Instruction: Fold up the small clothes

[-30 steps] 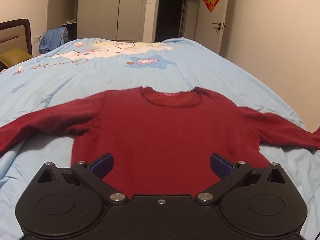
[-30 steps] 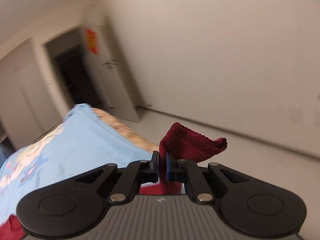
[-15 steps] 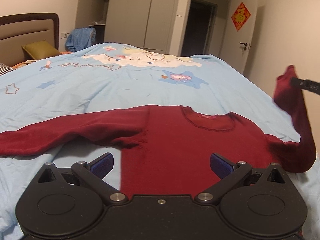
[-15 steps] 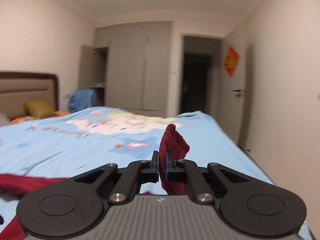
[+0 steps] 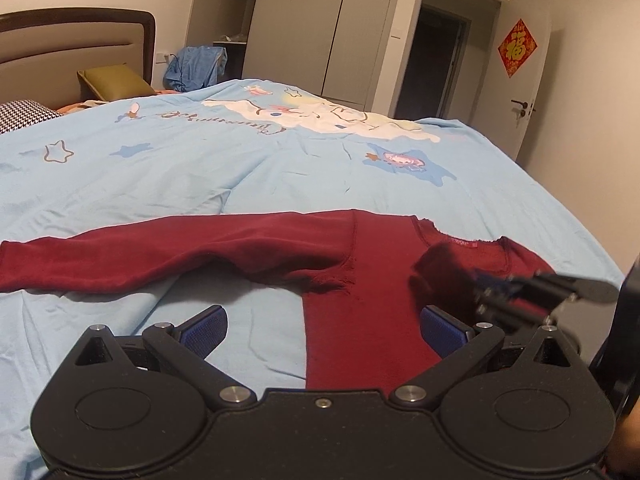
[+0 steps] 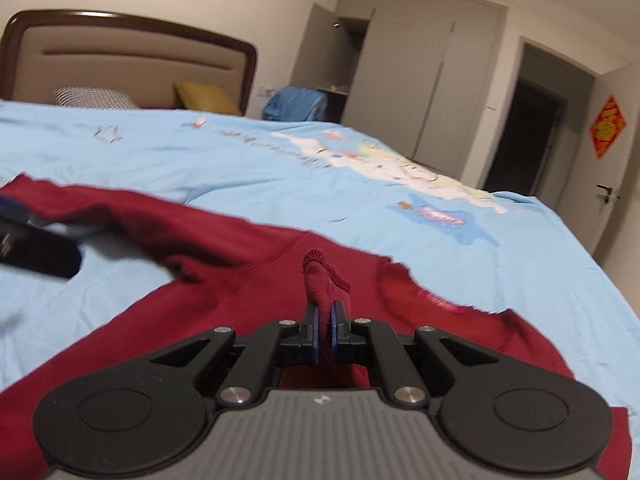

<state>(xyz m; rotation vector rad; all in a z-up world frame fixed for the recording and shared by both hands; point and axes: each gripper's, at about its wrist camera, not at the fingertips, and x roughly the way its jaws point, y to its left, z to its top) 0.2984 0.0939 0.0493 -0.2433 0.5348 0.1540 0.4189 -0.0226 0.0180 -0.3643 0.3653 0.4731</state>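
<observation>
Sweater: a dark red sweater [image 5: 360,280] lies flat on the bed [image 5: 200,168], its neck toward 12 o'clock in the left wrist view and its body running down toward 6 o'clock under the left claw.
Left sleeve: the sleeve [image 5: 132,252] is stretched straight out toward 9 o'clock, flat on the cover.
Right sleeve: its cuff [image 6: 320,276] is lifted and brought over the chest, just at 7 o'clock of the neck opening.
Right claw: the right claw [image 6: 325,334] has its jaws pressed together on the cuff, which sticks up out of them toward 12 o'clock. In the left wrist view it comes in blurred from 3 o'clock, over the sweater's chest.
Left claw: the left claw [image 5: 324,328] has its jaws spread wide and nothing between them. One blue pad [image 5: 204,326] is over bare cover, the other is over red cloth. Whether it touches the cloth cannot be told.
Bed: light blue cover with a cartoon print [image 5: 320,120] toward 12 o'clock, headboard [image 6: 120,60] and pillows at 10 o'clock.
Room: wardrobe [image 5: 312,28] and open doorway at 12 to 1 o'clock.
</observation>
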